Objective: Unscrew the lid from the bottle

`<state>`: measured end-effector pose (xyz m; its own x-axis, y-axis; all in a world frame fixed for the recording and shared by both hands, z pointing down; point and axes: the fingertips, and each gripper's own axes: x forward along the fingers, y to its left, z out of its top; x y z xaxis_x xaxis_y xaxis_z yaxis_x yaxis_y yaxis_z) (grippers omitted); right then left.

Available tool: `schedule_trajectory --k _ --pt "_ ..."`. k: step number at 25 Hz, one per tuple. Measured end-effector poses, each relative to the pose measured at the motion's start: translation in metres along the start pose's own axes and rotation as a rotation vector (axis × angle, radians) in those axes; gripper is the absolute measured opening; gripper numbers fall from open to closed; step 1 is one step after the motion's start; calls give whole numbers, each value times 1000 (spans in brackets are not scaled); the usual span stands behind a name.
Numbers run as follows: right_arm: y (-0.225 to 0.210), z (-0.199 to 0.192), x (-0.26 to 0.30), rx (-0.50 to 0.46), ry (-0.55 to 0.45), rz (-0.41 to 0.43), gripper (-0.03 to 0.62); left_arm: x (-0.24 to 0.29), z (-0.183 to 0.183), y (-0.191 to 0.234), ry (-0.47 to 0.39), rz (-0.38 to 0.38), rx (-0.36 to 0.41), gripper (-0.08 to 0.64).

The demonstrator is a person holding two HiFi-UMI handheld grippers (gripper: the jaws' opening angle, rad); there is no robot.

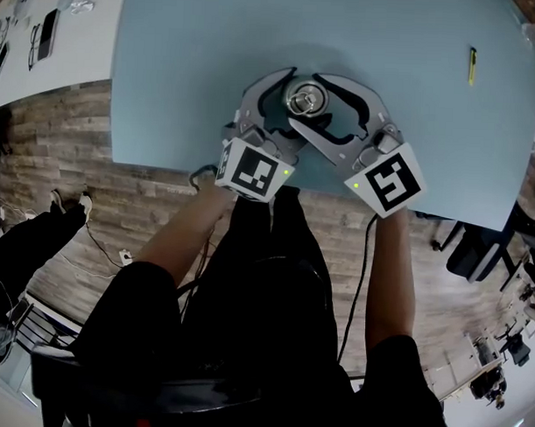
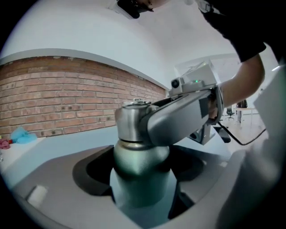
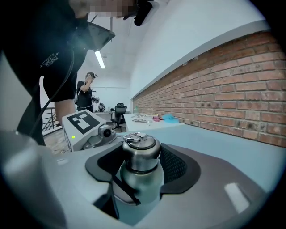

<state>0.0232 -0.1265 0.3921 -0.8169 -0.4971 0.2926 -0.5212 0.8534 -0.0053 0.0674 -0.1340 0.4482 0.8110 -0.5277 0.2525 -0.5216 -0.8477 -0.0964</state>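
Observation:
A steel bottle (image 2: 139,179) stands upright on the pale blue table (image 1: 185,65), close to its near edge. Its silver lid (image 1: 305,100) has a ring on top. My left gripper (image 1: 289,102) comes in from the lower left, its jaws shut on the bottle's body (image 3: 139,185). My right gripper (image 1: 312,103) comes in from the lower right and crosses above the left one. Its jaws are shut on the lid (image 3: 140,151), one textured pad against the lid's side. In the left gripper view one right jaw lies across the lid (image 2: 129,121).
A small yellow object (image 1: 472,65) lies far right on the table. A white table (image 1: 59,35) with several small things stands at upper left, over a wood floor. A brick wall (image 2: 58,98) runs behind. A person (image 3: 87,91) stands far off; dark chairs (image 1: 477,246) sit at right.

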Motion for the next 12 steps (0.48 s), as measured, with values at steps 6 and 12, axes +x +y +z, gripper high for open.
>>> schedule_trajectory --k 6,12 --pt "1 0 2 -40 16 105 261 0 -1 -2 -22 -123 28 371" --pt "1 2 2 -23 -10 134 261 -2 1 -4 -30 -195 47 373"
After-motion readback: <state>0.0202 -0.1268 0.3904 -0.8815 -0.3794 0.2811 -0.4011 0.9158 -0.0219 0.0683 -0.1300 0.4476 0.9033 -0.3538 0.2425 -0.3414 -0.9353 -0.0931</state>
